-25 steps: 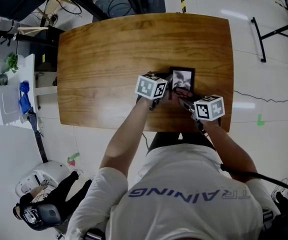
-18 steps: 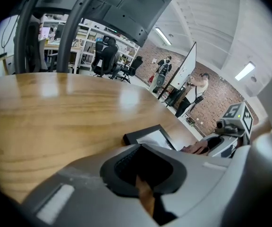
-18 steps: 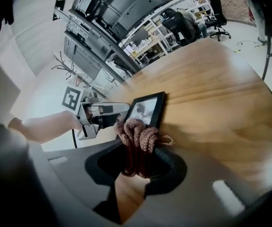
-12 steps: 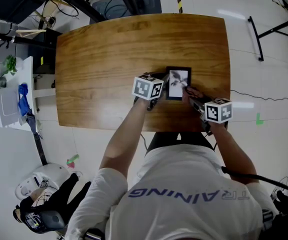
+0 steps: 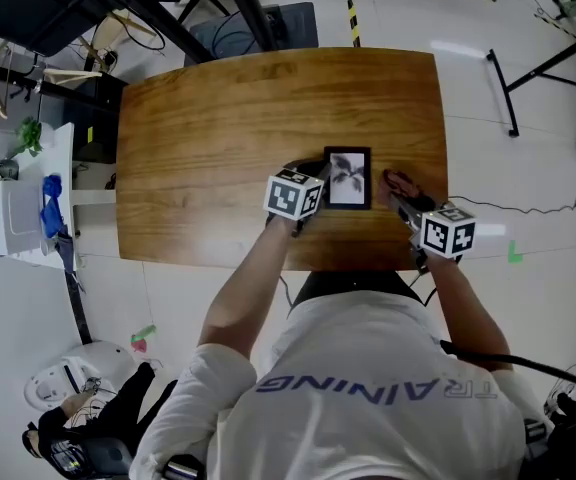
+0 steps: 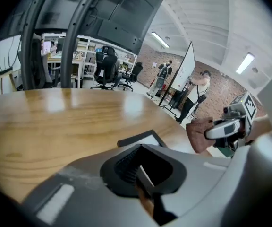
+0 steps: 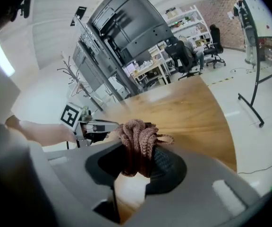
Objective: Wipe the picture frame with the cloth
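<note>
A small black picture frame (image 5: 348, 178) with a grey leaf print lies flat near the front edge of the wooden table (image 5: 218, 118). My left gripper (image 5: 311, 190) is at the frame's left edge and looks shut on it; in the left gripper view the frame's corner (image 6: 143, 138) juts out past the jaws. My right gripper (image 5: 408, 200) is shut on a bunched brown cloth (image 5: 400, 183), held just right of the frame and apart from it. The cloth (image 7: 138, 141) fills the jaws in the right gripper view. The left gripper view shows the cloth (image 6: 199, 134) off to the right.
The table's front edge runs just under both grippers, and its right edge is close to the cloth. A white cabinet (image 5: 18, 203) stands on the floor to the left. Black stand legs (image 5: 513, 88) and a cable (image 5: 528, 200) lie to the right.
My right gripper has carried the cloth rightwards off the frame's glass to the table beside it. The left gripper has stayed at the frame's left edge.
</note>
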The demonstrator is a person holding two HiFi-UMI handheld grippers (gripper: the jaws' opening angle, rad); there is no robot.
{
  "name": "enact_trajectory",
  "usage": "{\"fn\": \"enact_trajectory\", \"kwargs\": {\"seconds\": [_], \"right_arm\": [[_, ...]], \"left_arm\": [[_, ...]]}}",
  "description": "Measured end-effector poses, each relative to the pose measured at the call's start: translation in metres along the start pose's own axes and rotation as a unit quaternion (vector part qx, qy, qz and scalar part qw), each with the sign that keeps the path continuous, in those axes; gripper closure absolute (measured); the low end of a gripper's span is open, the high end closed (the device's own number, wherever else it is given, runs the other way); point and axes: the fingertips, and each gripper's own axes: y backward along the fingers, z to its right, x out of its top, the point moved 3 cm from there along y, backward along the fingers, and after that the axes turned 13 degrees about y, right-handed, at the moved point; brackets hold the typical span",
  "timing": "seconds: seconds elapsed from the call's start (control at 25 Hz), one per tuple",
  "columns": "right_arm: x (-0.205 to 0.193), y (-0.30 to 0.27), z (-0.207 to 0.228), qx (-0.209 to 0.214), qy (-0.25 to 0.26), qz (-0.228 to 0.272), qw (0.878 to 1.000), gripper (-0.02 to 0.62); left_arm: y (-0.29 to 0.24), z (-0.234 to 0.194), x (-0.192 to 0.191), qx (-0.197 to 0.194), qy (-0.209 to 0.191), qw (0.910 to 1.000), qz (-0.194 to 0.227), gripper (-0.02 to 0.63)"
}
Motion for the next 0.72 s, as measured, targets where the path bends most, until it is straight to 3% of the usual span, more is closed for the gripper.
{"fn": "enact_trajectory", "kwargs": {"seconds": [0.2, 0.36, 0.56, 0.72], "right_arm": [[0.046, 0.037, 0.005, -0.030, 0.037, 0.068, 0.997, 0.480], [0.084, 0.068, 0.000, -0.023, 0.060, 0.135, 0.989, 0.479], [0.136, 0.099, -0.003, -0.023, 0.117, 0.198, 0.973, 0.479], [0.151, 0.123, -0.012, -0.030, 0.144, 0.218, 0.965, 0.480]], "left_arm": [[0.050, 0.035, 0.019, -0.002, -0.024, 0.9967, 0.077, 0.600], [0.099, 0.062, 0.040, -0.005, -0.033, 0.9881, 0.150, 0.600], [0.163, 0.092, 0.080, 0.003, -0.049, 0.9632, 0.264, 0.600], [0.194, 0.104, 0.091, 0.026, -0.078, 0.9474, 0.309, 0.600]]}}
